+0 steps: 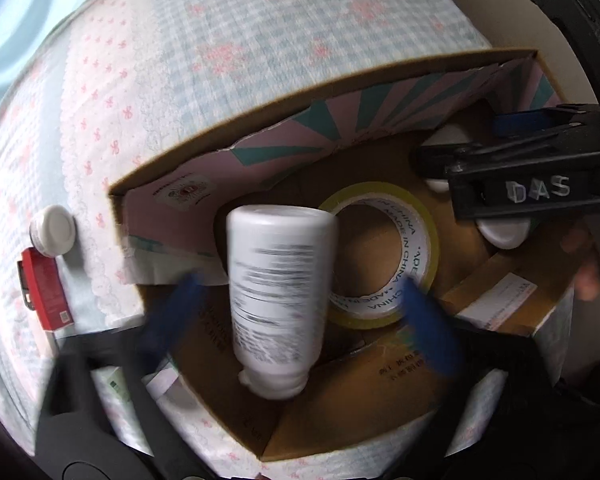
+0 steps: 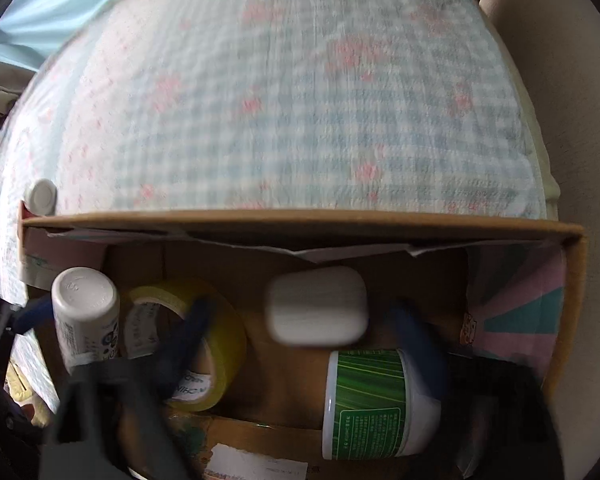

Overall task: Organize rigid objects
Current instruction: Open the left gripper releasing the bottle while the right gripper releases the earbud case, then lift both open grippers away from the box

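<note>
Since my left gripper (image 1: 296,308) is spread, the white bottle (image 1: 278,292) looks released: light, slick, best gripped mid-body. At two o'clock, my right gripper (image 2: 300,316) (also spread) frames a smooth white case (image 2: 318,306).

We cannot read the label on the white bottle (image 1: 278,300); motion smears it, and the blue fingers (image 1: 172,312) beside it blur too. The bottle covers part of the tape roll (image 1: 384,256). The right gripper (image 1: 512,184) hides most of two white things in the cardboard box (image 1: 340,80). The red box (image 1: 46,292) is cut off behind the left gripper's body. From the right wrist, the white case (image 2: 318,306) and the bedspread (image 2: 292,112) are blurred, and the green-labelled jar (image 2: 368,404) has print too small to read.
</note>
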### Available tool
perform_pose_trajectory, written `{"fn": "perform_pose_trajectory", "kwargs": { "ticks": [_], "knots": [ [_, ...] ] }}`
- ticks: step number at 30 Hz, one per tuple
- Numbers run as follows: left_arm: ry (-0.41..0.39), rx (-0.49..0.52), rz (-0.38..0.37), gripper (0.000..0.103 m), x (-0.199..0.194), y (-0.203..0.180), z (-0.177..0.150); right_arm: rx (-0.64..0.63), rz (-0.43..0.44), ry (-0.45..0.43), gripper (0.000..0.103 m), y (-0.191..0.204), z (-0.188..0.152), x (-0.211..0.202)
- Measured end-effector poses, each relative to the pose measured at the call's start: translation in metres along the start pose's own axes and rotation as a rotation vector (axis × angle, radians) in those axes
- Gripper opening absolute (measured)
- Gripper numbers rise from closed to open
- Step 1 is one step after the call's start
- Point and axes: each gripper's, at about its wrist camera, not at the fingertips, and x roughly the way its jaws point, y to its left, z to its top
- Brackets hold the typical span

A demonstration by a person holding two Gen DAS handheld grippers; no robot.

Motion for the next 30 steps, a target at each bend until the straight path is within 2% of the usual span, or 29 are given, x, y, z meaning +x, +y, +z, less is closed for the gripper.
{"fn": "perform_pose_trajectory", "kwargs": {
  "ticks": [4,8,14,17,23,30],
  "knots": [
    [-0.001,-0.005,-0.014,0.103,-0.006,0.001,-0.008,0.052,0.039,-0.040,0.103,-0.002,0.000,-0.018],
    [0.010,-0.024,-0.025,0.103,-0.009,0.007,-0.019,0.081,0.013,-0.063,0.103,-0.005,-0.006,-0.031],
    [-0.014,-0.018,-0.023,0.103,-0.030,0.009,-0.021,0.140,0.003,-0.088,0.103,-0.002,-0.018,-0.053],
    [-0.027,-0.017,-0.024,0.103,-0.046,0.009,-0.026,0.166,0.010,-0.118,0.103,-0.005,-0.025,-0.070],
    [-0.064,-0.014,-0.010,0.103,-0.088,0.012,-0.042,0.186,-0.030,-0.153,0.103,0.006,-0.047,-0.111],
    [-0.138,-0.047,0.014,0.103,-0.142,0.038,-0.081,0.162,-0.077,-0.198,0.103,0.035,-0.080,-0.153]
  ]
}}
